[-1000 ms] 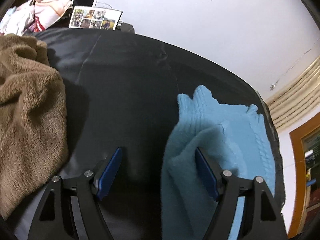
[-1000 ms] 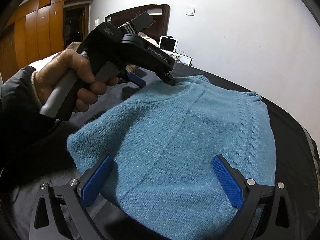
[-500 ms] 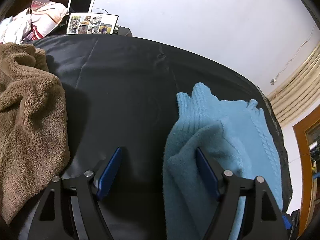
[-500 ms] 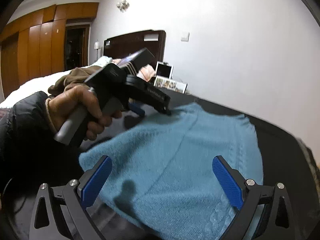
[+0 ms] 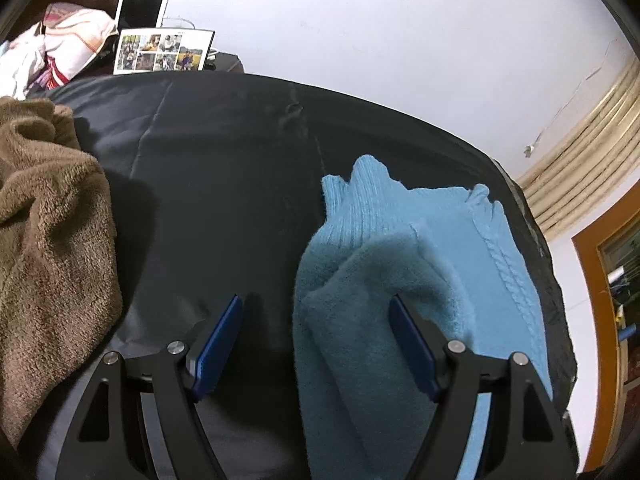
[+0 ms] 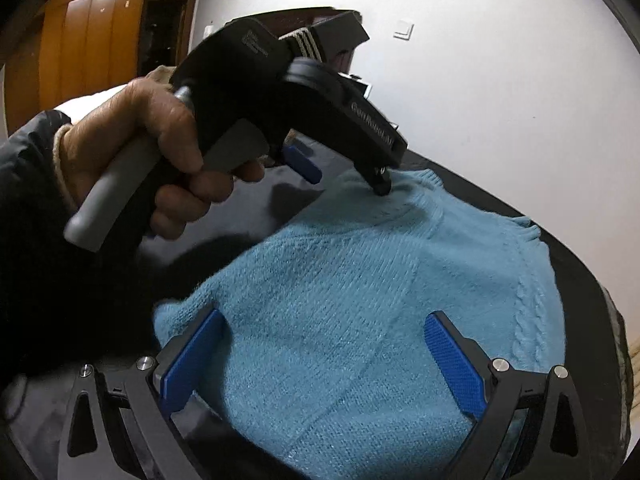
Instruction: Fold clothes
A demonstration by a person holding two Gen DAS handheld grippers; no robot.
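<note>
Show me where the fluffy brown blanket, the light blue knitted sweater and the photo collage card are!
fluffy brown blanket (image 5: 48,216), left wrist view, middle of its folds.
light blue knitted sweater (image 6: 360,288), right wrist view, flat middle panel.
photo collage card (image 5: 162,50), left wrist view, centre of its face.

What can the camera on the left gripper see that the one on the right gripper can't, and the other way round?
Only the left wrist view shows the brown fleece garment, the photo collage and the tablet behind it.

Only the right wrist view shows the person's left hand holding the left gripper, one tip resting on the blue sweater's far edge, plus wooden wardrobe doors.

Both show the blue sweater lying on the black cloth, and their own open fingers.
</note>
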